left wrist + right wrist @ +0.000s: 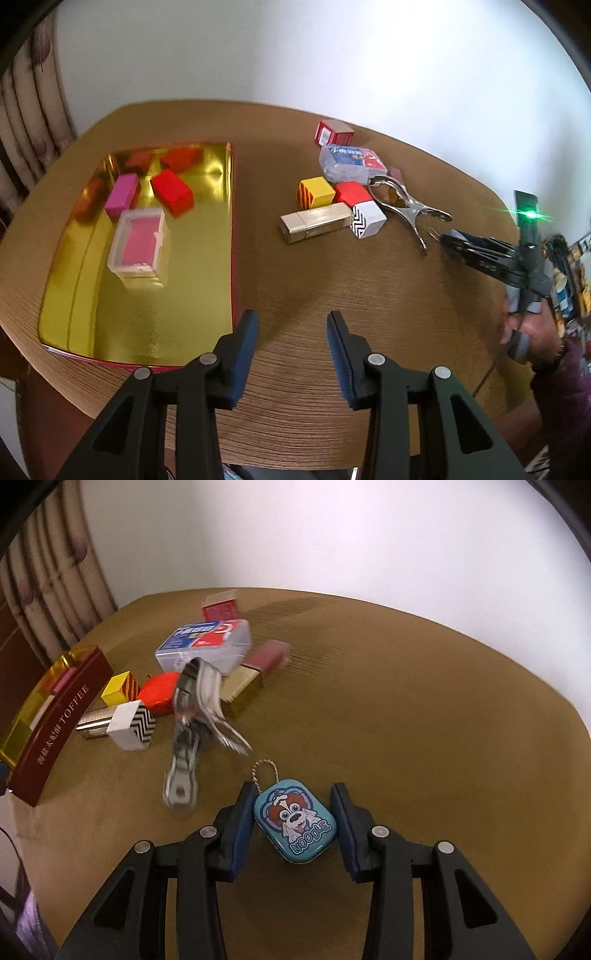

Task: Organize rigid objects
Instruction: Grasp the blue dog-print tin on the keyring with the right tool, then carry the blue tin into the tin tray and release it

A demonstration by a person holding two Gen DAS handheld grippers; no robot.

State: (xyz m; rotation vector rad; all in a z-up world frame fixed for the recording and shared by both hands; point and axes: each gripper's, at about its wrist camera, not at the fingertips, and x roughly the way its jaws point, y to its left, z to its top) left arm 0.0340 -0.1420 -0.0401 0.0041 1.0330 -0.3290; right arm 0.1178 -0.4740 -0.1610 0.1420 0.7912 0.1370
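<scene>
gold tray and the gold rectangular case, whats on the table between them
Nothing: in the left wrist view, only bare brown table lies between the gold tray and the gold rectangular case.

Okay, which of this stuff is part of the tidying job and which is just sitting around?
Part of the job:
- gold tray, already holding a few blocks
- blue Noodle tin, between the open right gripper fingers
- metal clip
- yellow block
- zigzag block
- gold lighter
- clear plastic case

Just lying about:
- curtain
- wall
</scene>
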